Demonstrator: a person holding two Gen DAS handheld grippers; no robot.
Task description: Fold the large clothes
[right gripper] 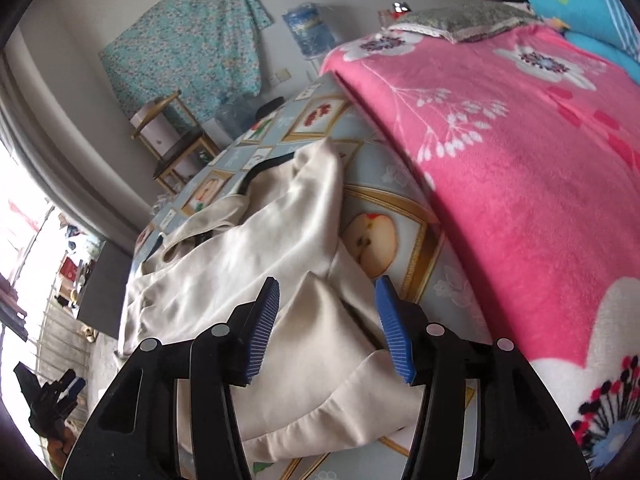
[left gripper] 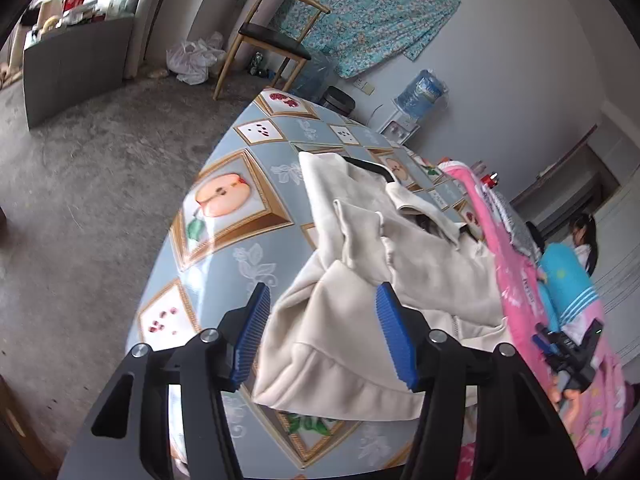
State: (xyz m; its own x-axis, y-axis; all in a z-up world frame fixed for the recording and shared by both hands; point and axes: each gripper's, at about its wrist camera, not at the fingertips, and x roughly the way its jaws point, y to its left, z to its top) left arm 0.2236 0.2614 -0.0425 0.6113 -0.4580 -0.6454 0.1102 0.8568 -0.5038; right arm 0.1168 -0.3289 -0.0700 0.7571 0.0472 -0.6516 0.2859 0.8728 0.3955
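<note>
The cream hooded sweatshirt (left gripper: pixel 384 264) is lying bunched on the fruit-patterned tablecloth (left gripper: pixel 224 216), its hem hanging slightly over the near table edge, with a pink floral blanket (right gripper: pixel 520 168) lying just beside it. The left gripper (left gripper: pixel 320 332) and the right gripper (right gripper: pixel 328 324) are both hovering over that near hem with their blue pads spread and pinching nothing. They are probably standing apart like this because the fold has been laid down and released.
</note>
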